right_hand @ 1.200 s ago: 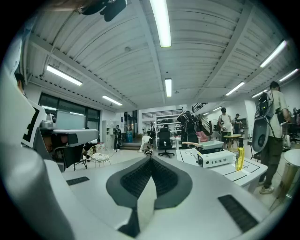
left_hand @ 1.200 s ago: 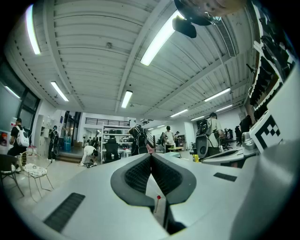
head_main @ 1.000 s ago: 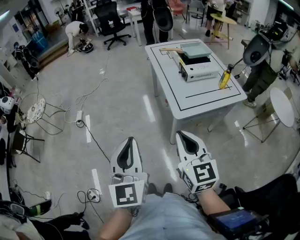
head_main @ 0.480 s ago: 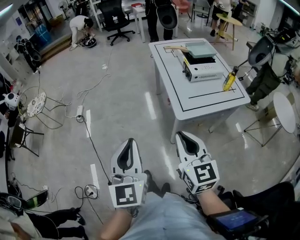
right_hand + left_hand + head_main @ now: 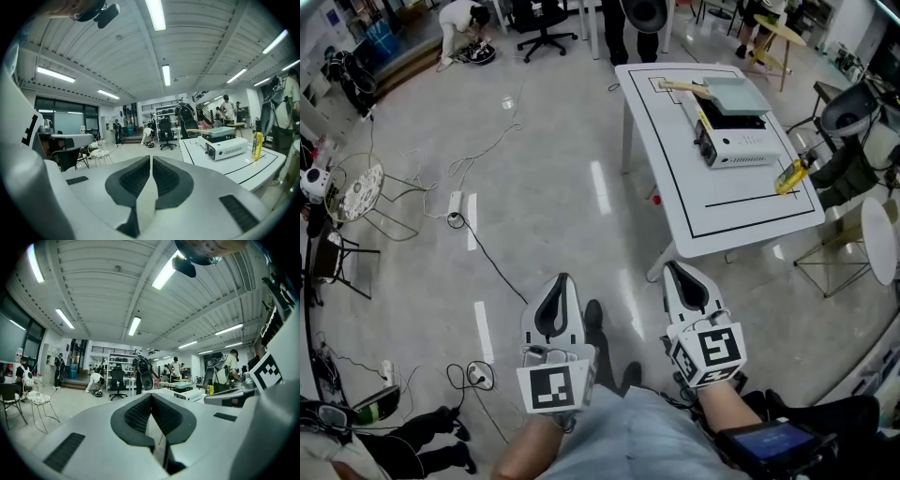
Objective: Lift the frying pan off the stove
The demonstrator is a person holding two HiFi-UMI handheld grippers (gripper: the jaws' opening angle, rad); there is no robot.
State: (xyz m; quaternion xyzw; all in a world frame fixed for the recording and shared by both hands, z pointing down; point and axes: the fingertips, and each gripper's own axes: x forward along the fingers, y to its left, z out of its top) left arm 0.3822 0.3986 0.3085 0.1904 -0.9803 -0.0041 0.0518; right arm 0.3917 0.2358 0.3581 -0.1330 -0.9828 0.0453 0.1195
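The frying pan [image 5: 734,94] is pale green and square with a wooden handle [image 5: 679,86]. It sits on a white portable stove [image 5: 736,142] at the far end of a white table [image 5: 680,178], well ahead of both grippers. The right gripper view shows the pan [image 5: 220,133] on the stove [image 5: 226,149] to the right of the jaws. My left gripper [image 5: 560,281] and right gripper [image 5: 677,270] are held low over the floor, short of the table. Both are shut with nothing between the pads. The left gripper [image 5: 150,397] and right gripper [image 5: 151,159] have their pads touching.
A yellow bottle [image 5: 794,173] stands on the table's right side, near the stove. Cables and a power strip [image 5: 456,203] lie on the floor to the left. Wire chairs [image 5: 356,202], an office chair [image 5: 546,23] and people stand around the room. A round table [image 5: 881,239] is at the right.
The table has slid to the right and lower in the head view as the view moved forward. Both grippers stay shut in about the same place.
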